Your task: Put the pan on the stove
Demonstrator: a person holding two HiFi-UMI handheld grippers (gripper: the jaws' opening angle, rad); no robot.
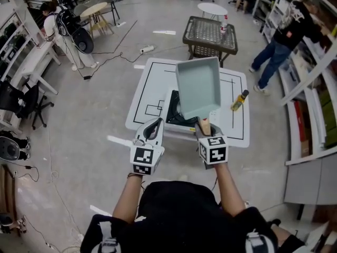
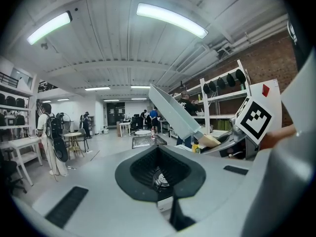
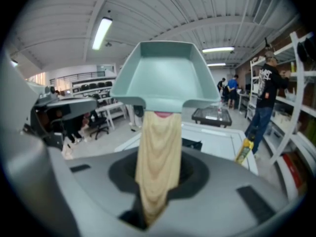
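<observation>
Right gripper: we pinch the pan by its wooden handle.
Left gripper: pressed together, empty.
Risk: the pan may swivel and land off the stove.

Pale teal pan, tan handle

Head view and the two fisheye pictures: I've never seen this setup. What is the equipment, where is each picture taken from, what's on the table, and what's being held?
There is no robot here. A person holds a hand-operated gripper in each hand. The head view comes from a camera on the person's head, looking steeply down. The other two come from cameras riding on each gripper, looking along its tongs. The left tongs hold nothing. The right tongs clamp the wooden handle of a square teal pan, held in the air above a white table. On the table sit a black stove, partly under the pan, and a yellow bottle.
</observation>
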